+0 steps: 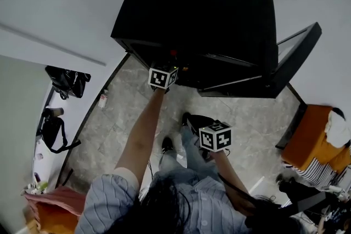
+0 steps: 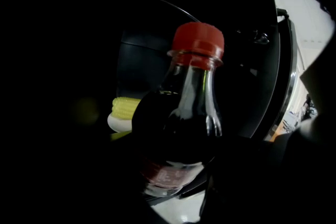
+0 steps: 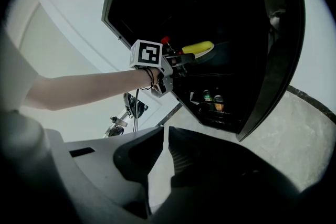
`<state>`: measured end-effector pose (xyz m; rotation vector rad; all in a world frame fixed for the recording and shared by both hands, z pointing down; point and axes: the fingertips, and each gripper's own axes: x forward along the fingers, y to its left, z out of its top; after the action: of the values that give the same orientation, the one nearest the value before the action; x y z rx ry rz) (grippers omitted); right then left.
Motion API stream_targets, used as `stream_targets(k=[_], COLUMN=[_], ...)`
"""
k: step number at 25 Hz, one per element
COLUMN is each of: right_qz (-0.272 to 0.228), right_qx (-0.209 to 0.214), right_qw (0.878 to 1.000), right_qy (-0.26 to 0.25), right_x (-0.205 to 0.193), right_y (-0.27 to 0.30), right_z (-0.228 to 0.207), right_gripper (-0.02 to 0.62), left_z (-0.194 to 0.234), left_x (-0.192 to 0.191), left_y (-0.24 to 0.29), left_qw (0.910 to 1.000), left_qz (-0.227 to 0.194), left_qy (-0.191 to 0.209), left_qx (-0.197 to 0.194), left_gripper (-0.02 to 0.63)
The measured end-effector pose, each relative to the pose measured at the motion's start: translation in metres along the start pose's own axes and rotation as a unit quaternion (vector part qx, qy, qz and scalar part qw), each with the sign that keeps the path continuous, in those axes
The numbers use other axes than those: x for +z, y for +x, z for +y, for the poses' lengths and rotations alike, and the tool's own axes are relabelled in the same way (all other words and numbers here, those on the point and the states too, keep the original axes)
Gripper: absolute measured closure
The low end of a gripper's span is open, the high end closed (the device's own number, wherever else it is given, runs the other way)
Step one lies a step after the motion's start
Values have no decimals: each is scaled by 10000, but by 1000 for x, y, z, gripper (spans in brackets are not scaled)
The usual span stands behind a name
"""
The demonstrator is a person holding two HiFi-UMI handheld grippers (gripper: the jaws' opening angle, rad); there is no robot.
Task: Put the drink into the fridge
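The head view looks steeply down from above the person, onto the top of the black fridge (image 1: 203, 8) on the far side, its open door (image 1: 293, 60) at the right, and the marble floor (image 1: 126, 118) nearer. The left gripper view sits close at the fridge's opening and faces into the dark interior. A cola bottle (image 2: 181, 128) fills its near middle, with a corn cob (image 2: 126, 106) farther in at left. The right gripper view looks from low and farther back, up at the fridge. It shares the left gripper (image 3: 178, 59), the bottle's red cap and the corn cob with the other views.
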<state>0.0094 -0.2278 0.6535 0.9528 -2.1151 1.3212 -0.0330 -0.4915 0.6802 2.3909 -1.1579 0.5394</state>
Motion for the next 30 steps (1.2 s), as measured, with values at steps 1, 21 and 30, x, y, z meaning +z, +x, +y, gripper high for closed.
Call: stream_targets(k=[1,21,30], right_qz=[-20,-43,-37], right_qx=[18,-281,-261], right_qw=[10000,9996,9996], right_qy=[-7,68,65], right_x=[2,-8,-16], right_y=[-1,-26,-25], right_z=[1,-25,-16], right_gripper=[557,557,557], left_z=[1,11,3], left_x=[1,12,24], left_y=[1,3,-21], left_qw=[10000,9997,9979], left_qz=[-42,-82,-504], left_qy=[-57,-12,-334], left_qx=[13,-239,-236], left_gripper=[262,253,241])
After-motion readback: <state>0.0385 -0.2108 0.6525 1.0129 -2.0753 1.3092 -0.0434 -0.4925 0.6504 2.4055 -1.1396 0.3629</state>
